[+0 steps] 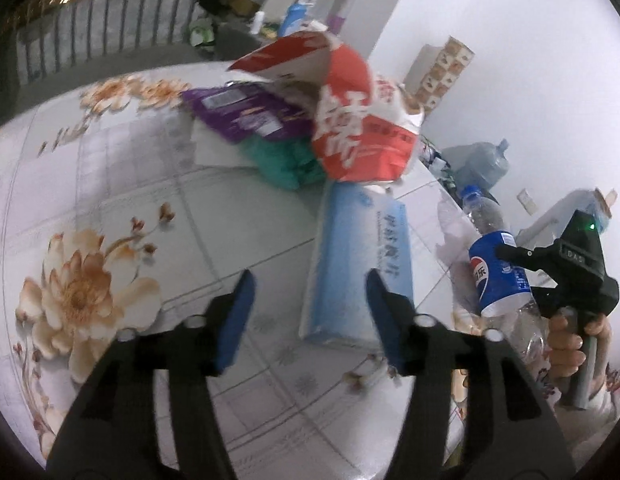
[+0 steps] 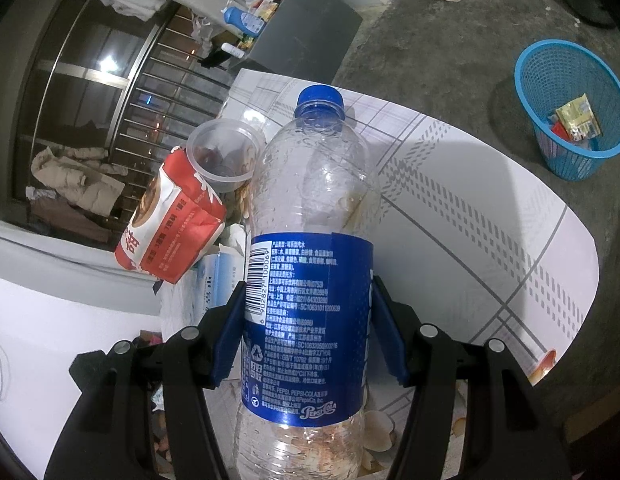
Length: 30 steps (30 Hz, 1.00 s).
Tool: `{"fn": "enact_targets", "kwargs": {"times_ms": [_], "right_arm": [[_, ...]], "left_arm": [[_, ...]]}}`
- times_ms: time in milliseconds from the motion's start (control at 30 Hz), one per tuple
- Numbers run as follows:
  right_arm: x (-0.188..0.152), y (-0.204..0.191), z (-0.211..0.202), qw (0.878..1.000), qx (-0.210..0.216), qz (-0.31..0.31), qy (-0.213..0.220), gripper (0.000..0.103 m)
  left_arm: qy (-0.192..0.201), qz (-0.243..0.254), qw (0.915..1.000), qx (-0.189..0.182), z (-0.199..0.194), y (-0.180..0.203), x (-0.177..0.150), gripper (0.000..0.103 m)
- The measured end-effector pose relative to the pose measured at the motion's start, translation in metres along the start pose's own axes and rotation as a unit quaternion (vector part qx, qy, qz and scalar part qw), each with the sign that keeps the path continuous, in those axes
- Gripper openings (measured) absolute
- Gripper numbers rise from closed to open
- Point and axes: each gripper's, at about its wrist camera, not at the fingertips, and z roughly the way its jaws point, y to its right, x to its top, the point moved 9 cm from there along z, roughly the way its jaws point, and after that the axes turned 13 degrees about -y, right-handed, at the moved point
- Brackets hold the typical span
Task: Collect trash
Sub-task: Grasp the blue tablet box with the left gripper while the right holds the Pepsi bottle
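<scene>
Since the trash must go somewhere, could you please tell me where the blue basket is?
In the right wrist view, the blue basket stands on the concrete floor at upper right, beyond the table's far edge.

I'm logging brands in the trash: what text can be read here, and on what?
"PEPSI-COLA": blue label of the empty bottle clamped in the right gripper.
"6 902827 100069": barcode on that label.
Label's small print: too small.
Red-and-white bag: large Chinese characters, blurred.
Blue tissue pack ahead of the open left gripper: blurred.
</scene>
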Motion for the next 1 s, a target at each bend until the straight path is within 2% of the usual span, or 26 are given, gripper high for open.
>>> {"fn": "enact_targets", "kwargs": {"times_ms": [67,267,333,467,633,1000], "right_arm": [[0.0,0.0,0.0,1.0,0.0,0.0,0.0,0.058],[0.002,0.001,-0.002,1.0,-0.012,-0.012,-0.005,0.059],[0.003,0.002,-0.004,1.0,-0.017,-0.019,-0.007,0.059],[0.003,0.006,-0.011,0.999,-0.036,-0.033,-0.006,0.058],[0.004,0.012,-0.021,0.997,-0.057,-0.052,-0.008,0.058],[-0.008,0.022,-0.04,0.99,-0.103,-0.091,-0.029,0.059]], "left_arm": [[-0.007,0.023,0.9997,0.004,0.007,0.011,0.006,0.074],[-0.05,0.079,0.9947,0.042,0.044,0.032,0.015,0.079],[-0.05,0.081,0.9948,0.036,0.049,0.039,0.017,0.078],[-0.065,0.08,0.9938,0.041,0.058,0.05,0.016,0.069],[-0.063,0.076,0.9933,0.061,0.061,0.06,0.013,0.069],[-0.08,0.071,0.9929,0.053,0.056,0.092,-0.024,0.069]]}}
